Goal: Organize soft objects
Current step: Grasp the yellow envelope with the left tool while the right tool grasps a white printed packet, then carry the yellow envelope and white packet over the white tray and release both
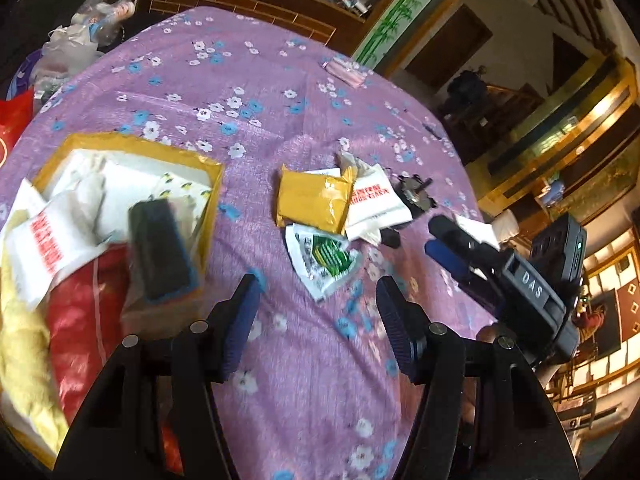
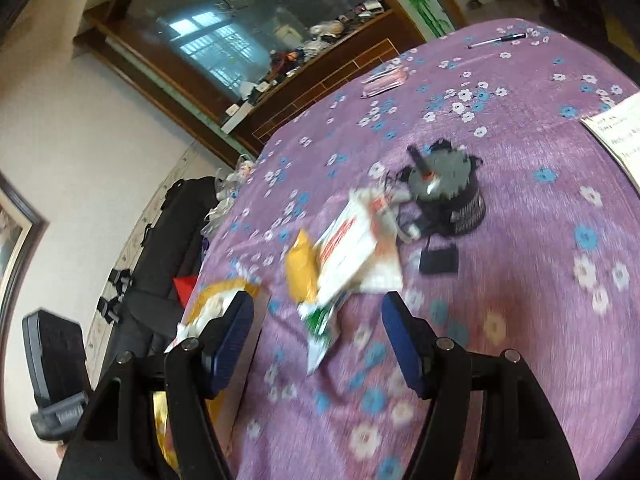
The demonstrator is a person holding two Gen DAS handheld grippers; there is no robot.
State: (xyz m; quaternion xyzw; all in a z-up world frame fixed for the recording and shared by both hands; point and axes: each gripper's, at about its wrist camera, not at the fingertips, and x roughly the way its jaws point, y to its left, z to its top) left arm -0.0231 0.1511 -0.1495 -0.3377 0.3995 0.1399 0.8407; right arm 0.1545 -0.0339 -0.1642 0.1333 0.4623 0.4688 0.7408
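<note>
A yellow soft parcel [image 1: 314,200], a white pouch with red print [image 1: 376,202] and a green-and-white pouch [image 1: 326,258] lie together mid-table; they also show in the right wrist view, yellow parcel [image 2: 302,270], white pouch [image 2: 352,248], green pouch [image 2: 320,328]. A yellow box [image 1: 132,184] at left holds white packets and a dark sponge block [image 1: 162,250]. My left gripper [image 1: 316,312] is open and empty above the cloth, near the green pouch. My right gripper [image 2: 318,334] is open and empty, over the green pouch; its body shows in the left wrist view [image 1: 500,268].
A purple flowered tablecloth [image 1: 248,92] covers the table. A black round gadget [image 2: 444,188] and small black card [image 2: 438,260] lie by the pouches. A pink packet [image 1: 346,72] and a pen [image 2: 496,41] lie far back. Red and yellow cloths [image 1: 76,320] sit at left. Paper [image 2: 618,132] lies right.
</note>
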